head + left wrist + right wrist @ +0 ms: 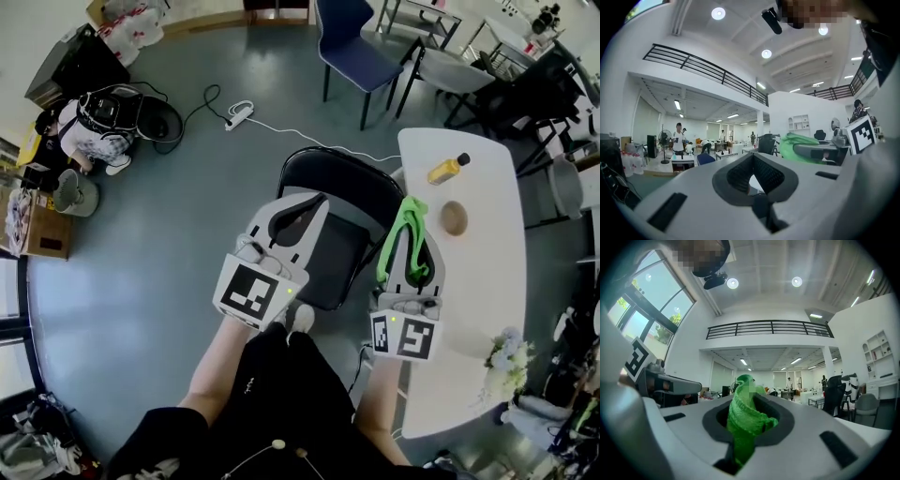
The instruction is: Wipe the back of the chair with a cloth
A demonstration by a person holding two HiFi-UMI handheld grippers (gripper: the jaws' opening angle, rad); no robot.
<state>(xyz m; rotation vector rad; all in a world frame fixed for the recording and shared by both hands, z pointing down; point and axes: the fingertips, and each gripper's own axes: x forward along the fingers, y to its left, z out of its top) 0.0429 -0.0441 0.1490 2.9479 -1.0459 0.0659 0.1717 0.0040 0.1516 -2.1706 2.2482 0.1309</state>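
A black chair (361,173) stands below me in the head view, its curved back toward the top and its seat between my two grippers. My right gripper (417,225) is shut on a green cloth (401,234) that sticks out past its tips, over the chair's right edge. In the right gripper view the cloth (743,423) is bunched between the right gripper's jaws (746,383). My left gripper (319,199) hovers over the seat's left side, shut with nothing in it. In the left gripper view its tips (752,157) meet, and the green cloth (797,145) shows to the right.
A white table (487,281) runs along the chair's right side, carrying a yellow bottle (448,169), a round brown object (455,217) and flowers (506,361). A blue chair (352,47) and a grey chair (450,70) stand beyond. A power strip (239,114) lies on the floor.
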